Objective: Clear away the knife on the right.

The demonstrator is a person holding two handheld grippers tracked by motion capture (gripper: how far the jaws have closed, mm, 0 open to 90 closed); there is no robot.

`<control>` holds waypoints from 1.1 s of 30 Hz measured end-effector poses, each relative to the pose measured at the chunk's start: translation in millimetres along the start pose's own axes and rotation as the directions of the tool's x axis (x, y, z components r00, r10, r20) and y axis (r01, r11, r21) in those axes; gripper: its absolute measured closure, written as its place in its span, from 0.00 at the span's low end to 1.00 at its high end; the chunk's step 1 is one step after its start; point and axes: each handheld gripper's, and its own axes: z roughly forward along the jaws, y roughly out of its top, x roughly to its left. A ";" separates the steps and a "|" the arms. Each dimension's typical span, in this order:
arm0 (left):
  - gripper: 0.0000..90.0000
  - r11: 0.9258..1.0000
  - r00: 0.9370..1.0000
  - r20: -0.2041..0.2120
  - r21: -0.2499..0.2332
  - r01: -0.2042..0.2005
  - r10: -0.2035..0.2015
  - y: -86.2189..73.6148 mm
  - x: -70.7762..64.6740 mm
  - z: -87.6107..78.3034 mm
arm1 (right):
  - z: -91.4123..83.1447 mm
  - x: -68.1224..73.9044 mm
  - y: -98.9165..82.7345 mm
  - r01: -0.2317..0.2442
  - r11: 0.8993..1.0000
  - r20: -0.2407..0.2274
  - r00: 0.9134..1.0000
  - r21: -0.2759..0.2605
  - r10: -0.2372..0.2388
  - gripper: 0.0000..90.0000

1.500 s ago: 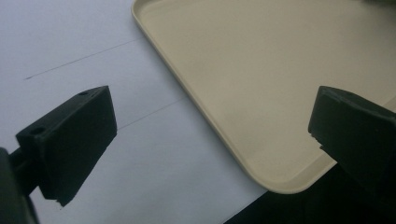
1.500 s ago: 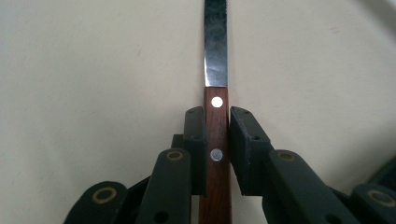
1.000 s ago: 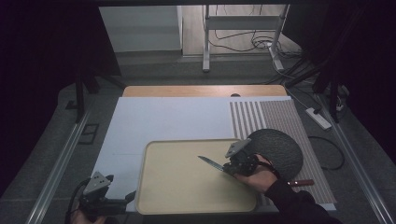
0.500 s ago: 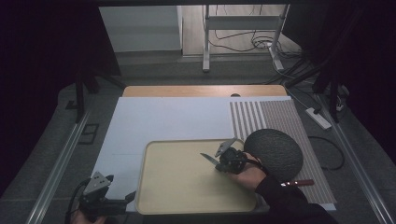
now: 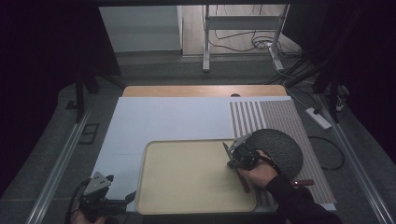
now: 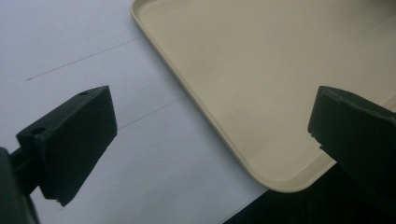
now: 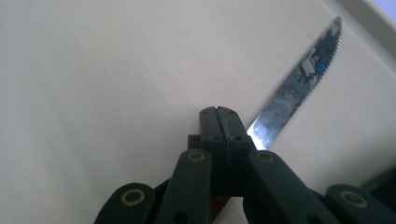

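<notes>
In the high view, the right gripper (image 5: 232, 156) sits over the right edge of a beige tray (image 5: 187, 186), pinching a serrated knife (image 5: 227, 150) whose blade points up and away from the person; a reddish-brown handle end (image 5: 243, 183) pokes out beneath the right hand (image 5: 259, 172). Just beside that hand lies a dark round woven mat (image 5: 280, 149), resting on a striped placemat (image 5: 280, 121) at the right of the white tabletop (image 5: 173, 119). The left gripper (image 5: 121, 201) waits at the tray's near-left corner, jaws spread. In the left gripper view, the two black jaws stand wide apart with nothing between them, framing the tray's rounded corner (image 6: 280, 184) and the white tabletop (image 6: 70, 37). In the right gripper view, the jaws are pressed together on the knife, its toothed blade (image 7: 299, 84) slanting up to the right above the tray's flat beige floor (image 7: 93, 70).
</notes>
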 end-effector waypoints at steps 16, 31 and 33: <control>0.01 1.000 1.000 -0.002 0.001 -0.004 0.004 0.0 -0.3 0.1 | -11.2 -13.7 -14.8 -0.071 0.997 0.034 0.997 0.015 0.070 1.00; 0.01 1.000 1.000 -0.001 -0.001 0.001 -0.001 0.0 0.0 -0.1 | -17.9 -17.2 -18.1 -0.091 0.996 0.021 0.996 -0.011 0.091 0.98; 0.01 1.000 1.000 0.001 -0.003 0.004 -0.004 -0.1 0.3 0.0 | -20.9 -16.5 -16.9 -0.082 0.996 0.025 0.996 -0.036 0.083 0.97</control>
